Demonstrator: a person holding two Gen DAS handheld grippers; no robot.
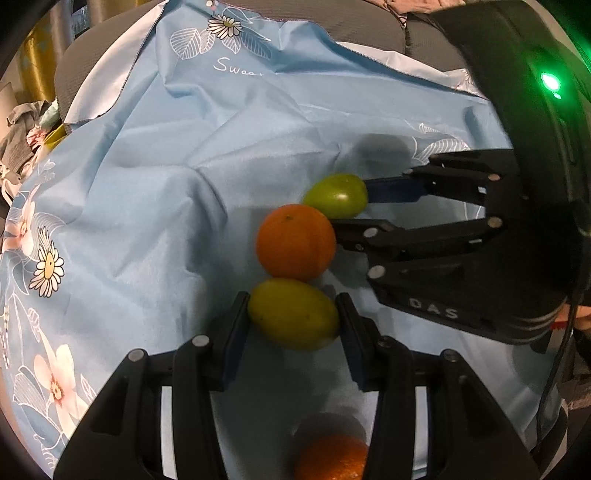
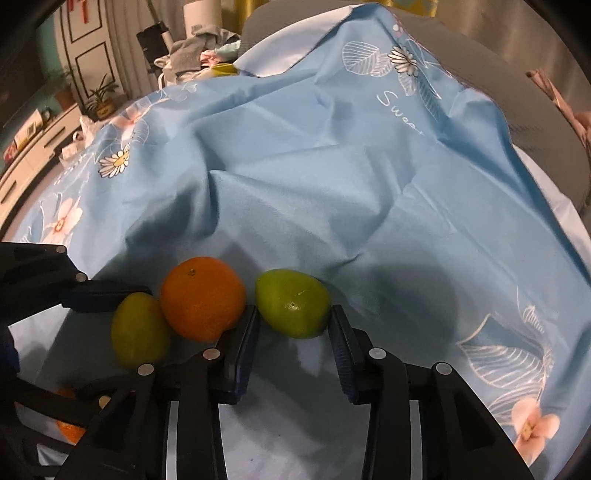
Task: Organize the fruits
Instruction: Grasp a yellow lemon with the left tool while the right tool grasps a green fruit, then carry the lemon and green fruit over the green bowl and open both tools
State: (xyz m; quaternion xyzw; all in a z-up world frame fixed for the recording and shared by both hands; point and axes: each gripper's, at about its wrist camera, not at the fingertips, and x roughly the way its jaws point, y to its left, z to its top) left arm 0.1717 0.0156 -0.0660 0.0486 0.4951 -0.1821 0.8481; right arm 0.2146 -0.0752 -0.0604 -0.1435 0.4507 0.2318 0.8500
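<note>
Three fruits lie in a row on a light blue flowered cloth [image 1: 155, 192]. My left gripper [image 1: 293, 321] is shut on the yellow fruit [image 1: 293, 314], with a pad against each side. An orange [image 1: 295, 242] touches that fruit's far side. Beyond the orange lies a green fruit [image 1: 336, 195], and my right gripper [image 1: 351, 206] reaches it from the right. In the right wrist view the green fruit [image 2: 293, 308] rests on the cloth at the tips of my right gripper [image 2: 293, 325]. Its jaws stand open beside the fruit without pressing on it. The orange [image 2: 203, 297] leans on the gripper's left finger.
A second orange [image 1: 332, 458] lies close under the left gripper, also seen low on the left as the orange [image 2: 70, 428]. The cloth is creased and drapes over a grey cushioned seat [image 1: 369, 29]. Clothes and clutter [image 2: 195, 51] pile up at the far left.
</note>
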